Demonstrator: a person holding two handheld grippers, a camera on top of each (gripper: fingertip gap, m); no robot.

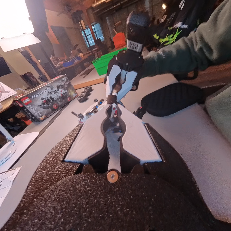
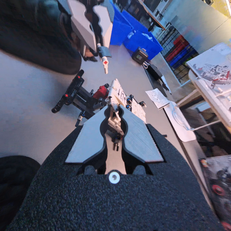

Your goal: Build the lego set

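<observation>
**Two grippers meet over the half-built truck**

The right gripper (image 2: 114, 108) has its fingers clamped on the white body of the lego model (image 2: 118, 95). The model sits low on the grey bench (image 2: 31, 100), with its black frame (image 2: 75, 95) jutting off to one side. Above it hangs the left gripper (image 2: 98, 42), fingers pinched together on a small pin piece (image 2: 105, 62): a white rod with a dark collar and a red cross, clear of the model.

From the left wrist view that piece sits right at the fingertips, and the model shows only through the narrow gap. A stack of black tyres (image 1: 85, 93) lies beside the set's box (image 1: 46, 98). A paper sheet (image 2: 157, 100) lies at the bench edge near the model.
</observation>
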